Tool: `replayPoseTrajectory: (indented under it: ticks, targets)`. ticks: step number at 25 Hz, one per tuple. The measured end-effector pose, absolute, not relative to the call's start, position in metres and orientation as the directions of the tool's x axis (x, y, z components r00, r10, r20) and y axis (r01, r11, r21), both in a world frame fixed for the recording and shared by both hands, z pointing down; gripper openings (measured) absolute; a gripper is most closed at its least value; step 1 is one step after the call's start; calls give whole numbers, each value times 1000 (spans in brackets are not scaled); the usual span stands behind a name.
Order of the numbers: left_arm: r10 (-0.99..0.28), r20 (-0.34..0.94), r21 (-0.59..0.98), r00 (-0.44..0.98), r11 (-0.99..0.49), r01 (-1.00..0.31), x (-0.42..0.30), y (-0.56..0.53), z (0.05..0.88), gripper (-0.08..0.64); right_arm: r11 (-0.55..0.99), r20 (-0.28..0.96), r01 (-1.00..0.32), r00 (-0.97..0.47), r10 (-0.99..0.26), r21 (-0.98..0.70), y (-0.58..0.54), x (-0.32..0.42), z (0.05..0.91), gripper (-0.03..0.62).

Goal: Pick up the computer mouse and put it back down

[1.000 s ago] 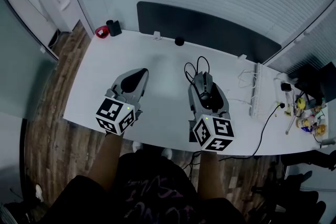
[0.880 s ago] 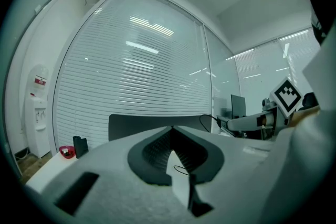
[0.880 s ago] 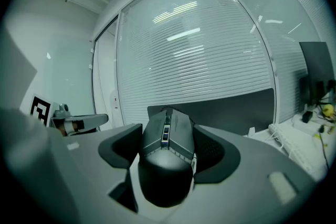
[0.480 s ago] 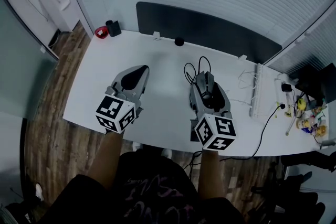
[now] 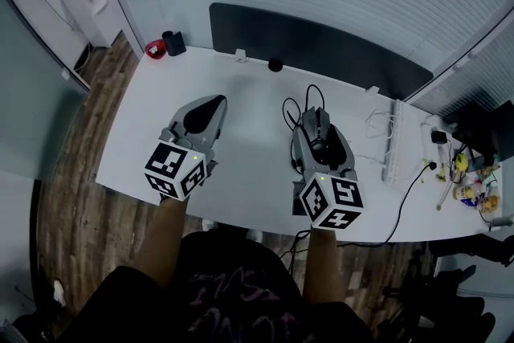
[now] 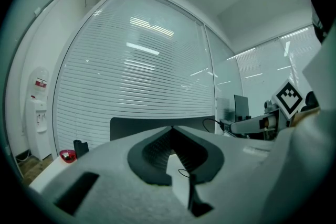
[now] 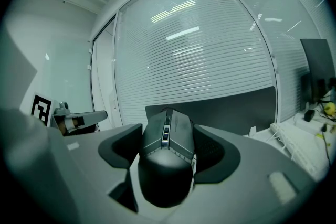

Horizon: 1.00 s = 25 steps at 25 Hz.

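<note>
- Only your right gripper view shows the right gripper (image 7: 168, 131) clamping the mouse (image 7: 167, 165) by its sides.
- Your left gripper (image 6: 171, 131) is closed at the tips, empty.
- From the head view, both reach forward over the desk (image 5: 249, 165).

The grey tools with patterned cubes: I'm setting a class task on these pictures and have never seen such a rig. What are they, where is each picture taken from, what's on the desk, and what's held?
No robot: a person holds one gripper in each hand. The head view looks down from the person's head; each gripper view looks along that gripper's own jaws. The right gripper is closed on a dark computer mouse, whose cable loops on the white desk. The left gripper is shut and empty. A white keyboard lies to the right; a red item and a black container stand at the far left corner.
</note>
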<state>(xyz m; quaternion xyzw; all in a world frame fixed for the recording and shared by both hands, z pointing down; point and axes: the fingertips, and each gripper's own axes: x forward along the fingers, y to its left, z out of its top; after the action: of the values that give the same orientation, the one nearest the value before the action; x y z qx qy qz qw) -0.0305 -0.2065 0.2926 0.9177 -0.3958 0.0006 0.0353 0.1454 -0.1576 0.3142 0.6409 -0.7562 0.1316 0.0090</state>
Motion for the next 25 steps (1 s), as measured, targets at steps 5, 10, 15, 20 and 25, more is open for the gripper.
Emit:
replayPoseTrajectory:
  ticks: [5, 10, 15, 20, 25]
  targets:
    - [-723, 74, 79, 687, -683, -727, -30, -210, 311, -6, 145, 228, -967, -192, -955, -208, -160, 140, 335, 311]
    - [-721, 120, 105, 683, -675, -730, -34, -212, 334, -6, 139, 278, -963, -201, -939, -230, -162, 135, 359, 311]
    - [-717, 161, 126, 678, -666, -735, -38, -214, 357, -6, 135, 328, -960, -213, -920, -245, -163, 129, 386, 311]
    - [-713, 202, 149, 671, -655, -741, -43, -214, 379, -6, 136, 373, -955, -231, -899, -264, -163, 120, 410, 311]
    - [-700, 243, 174, 672, -650, -740, -45, -212, 402, -6, 128, 423, -953, -238, -874, -274, -160, 113, 437, 311]
